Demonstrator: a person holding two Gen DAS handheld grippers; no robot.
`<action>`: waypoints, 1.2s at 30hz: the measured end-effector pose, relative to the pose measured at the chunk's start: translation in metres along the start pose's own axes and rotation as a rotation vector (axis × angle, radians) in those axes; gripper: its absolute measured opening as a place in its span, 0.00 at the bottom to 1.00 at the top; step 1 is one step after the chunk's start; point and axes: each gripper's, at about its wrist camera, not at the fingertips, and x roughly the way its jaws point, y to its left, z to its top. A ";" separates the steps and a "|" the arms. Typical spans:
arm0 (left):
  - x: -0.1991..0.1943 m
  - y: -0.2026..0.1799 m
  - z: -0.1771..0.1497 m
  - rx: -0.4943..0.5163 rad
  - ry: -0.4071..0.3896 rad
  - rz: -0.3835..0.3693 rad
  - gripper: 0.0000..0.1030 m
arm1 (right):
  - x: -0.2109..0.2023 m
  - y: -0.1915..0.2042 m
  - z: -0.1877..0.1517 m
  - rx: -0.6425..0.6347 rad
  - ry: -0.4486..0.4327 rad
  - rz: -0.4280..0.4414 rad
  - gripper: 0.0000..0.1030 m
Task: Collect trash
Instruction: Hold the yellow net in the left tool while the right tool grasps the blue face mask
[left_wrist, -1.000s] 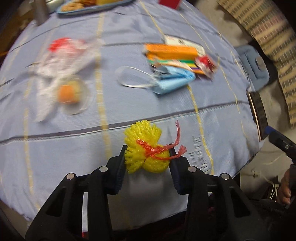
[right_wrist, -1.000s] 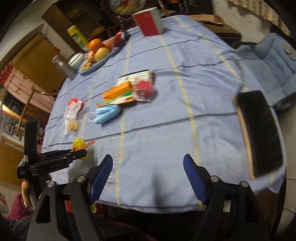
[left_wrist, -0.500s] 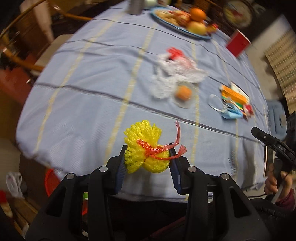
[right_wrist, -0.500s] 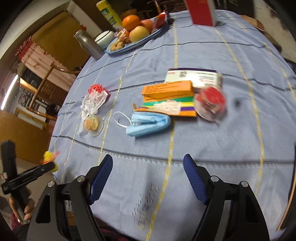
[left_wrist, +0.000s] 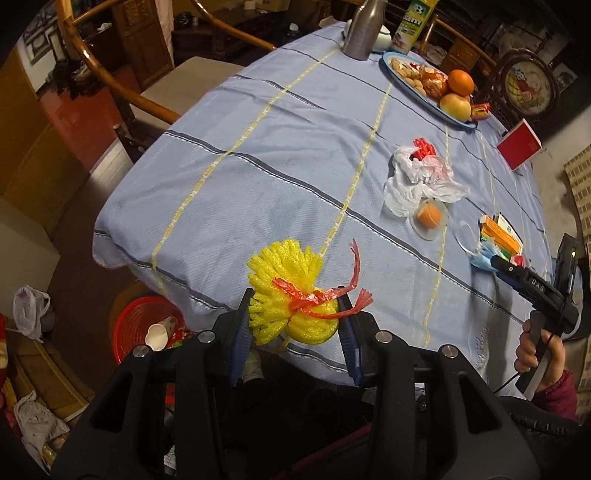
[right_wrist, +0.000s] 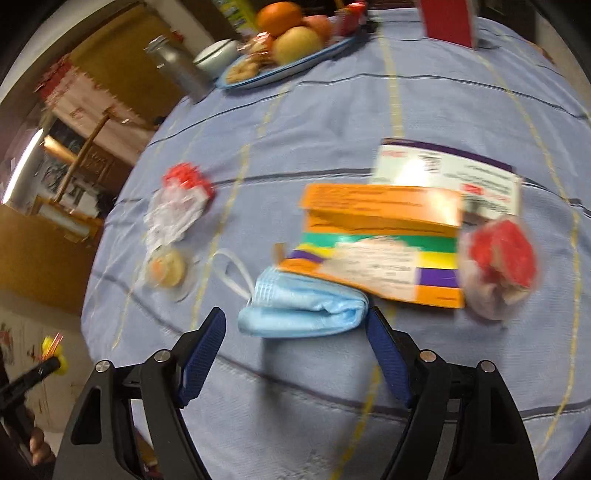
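Gripping the yellow foam net (left_wrist: 291, 299) between narrowed jaws, the left gripper (left_wrist: 295, 328) holds it in the air off the near edge of the desk (left_wrist: 258, 177), above and just right of the red basket (left_wrist: 136, 325) on the floor, which looks like the trash bin. The net, tied with a red ribbon (left_wrist: 325, 295), should be feather-light and springy, so it likely crushes easily and will drop free once released. The right gripper (right_wrist: 295, 332), jaws wide and empty, hangs over the blue face mask (right_wrist: 303, 306) near the near edge; the mask looks soft and limp, best pinched across its folded middle, clear of the orange box (right_wrist: 380, 206) it touches. Compared with a second ago, the left gripper has swung off the desk toward the basket, while the right has closed in on the mask.
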 end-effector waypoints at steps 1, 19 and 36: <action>0.002 -0.003 0.001 0.009 0.006 -0.005 0.42 | 0.000 0.005 -0.003 -0.021 0.009 0.015 0.68; 0.028 -0.065 0.028 0.186 0.044 -0.084 0.42 | -0.004 0.014 -0.009 -0.129 -0.004 -0.069 0.67; 0.045 -0.085 0.036 0.227 0.096 -0.142 0.42 | -0.042 0.026 -0.013 -0.102 -0.049 -0.003 0.24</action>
